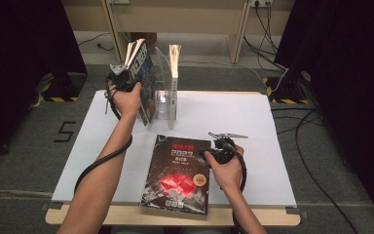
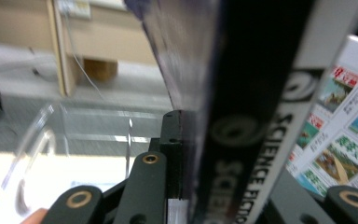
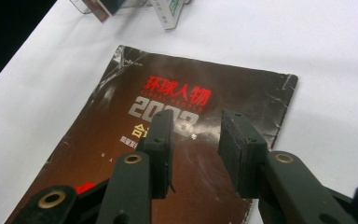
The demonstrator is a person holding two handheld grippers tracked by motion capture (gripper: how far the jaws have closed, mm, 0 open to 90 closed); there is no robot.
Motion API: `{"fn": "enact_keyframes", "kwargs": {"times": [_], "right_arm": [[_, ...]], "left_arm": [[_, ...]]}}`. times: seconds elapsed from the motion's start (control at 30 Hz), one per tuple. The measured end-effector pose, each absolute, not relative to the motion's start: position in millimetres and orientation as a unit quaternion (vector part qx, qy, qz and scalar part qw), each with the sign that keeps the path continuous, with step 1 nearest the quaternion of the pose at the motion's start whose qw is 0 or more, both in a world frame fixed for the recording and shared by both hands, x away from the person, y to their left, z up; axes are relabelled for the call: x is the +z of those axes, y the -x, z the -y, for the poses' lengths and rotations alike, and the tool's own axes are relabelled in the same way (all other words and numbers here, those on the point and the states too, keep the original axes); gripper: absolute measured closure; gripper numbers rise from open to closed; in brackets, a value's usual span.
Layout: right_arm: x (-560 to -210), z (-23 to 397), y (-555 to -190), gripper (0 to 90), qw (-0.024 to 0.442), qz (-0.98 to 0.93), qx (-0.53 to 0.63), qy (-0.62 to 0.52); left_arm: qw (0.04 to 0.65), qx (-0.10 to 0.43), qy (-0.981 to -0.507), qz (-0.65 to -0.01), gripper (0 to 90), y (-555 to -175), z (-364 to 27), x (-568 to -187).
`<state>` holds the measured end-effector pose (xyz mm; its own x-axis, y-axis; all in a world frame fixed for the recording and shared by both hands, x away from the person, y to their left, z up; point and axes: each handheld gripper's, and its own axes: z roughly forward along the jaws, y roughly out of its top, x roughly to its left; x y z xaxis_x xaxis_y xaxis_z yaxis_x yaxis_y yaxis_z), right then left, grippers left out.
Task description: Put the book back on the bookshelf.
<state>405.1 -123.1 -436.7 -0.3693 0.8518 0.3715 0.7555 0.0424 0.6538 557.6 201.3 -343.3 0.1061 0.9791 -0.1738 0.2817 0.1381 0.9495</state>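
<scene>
L tongs (image 1: 132, 84), upper left of the high view, were clamped on a dark magazine (image 1: 143, 80) held upright & tilted at the clear acrylic rack (image 1: 168, 105); in the left gripper view its black spine sat squeezed betw. the jaws. No earlier frame, so only the grip is told. R tongs (image 1: 205, 152), lower centre-right, stood part open w/ nothing betw. them, hovering over the right edge of a 2nd dark magazine (image 1: 177, 173) lying flat on the white desk (image 1: 253, 126). A pale book (image 1: 174, 73) stood in the rack.
</scene>
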Motion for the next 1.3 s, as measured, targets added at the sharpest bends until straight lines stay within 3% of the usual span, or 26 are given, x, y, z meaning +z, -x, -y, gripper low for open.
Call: {"fn": "enact_keyframes", "kwargs": {"times": [0.4,0.57,0.83,1.3], "right_arm": [[-440,123,-403,65.5,0.058,-0.718,0.411,-0.559],[-440,125,-403,65.3,0.059,-0.716,0.412,-0.561],[-439,125,-402,65.1,0.061,-0.717,0.412,-0.559],[-438,124,-402,64.9,0.059,-0.717,0.411,-0.559]], "left_arm": [[0.522,0.350,-0.567,-0.532,74.5,-558,-179,-365],[0.532,0.316,-0.579,-0.531,65.7,-558,-179,-363],[0.526,0.319,-0.605,-0.506,53.6,-545,-178,-348],[0.499,0.311,-0.639,-0.495,56.0,-550,-182,-342]]}}
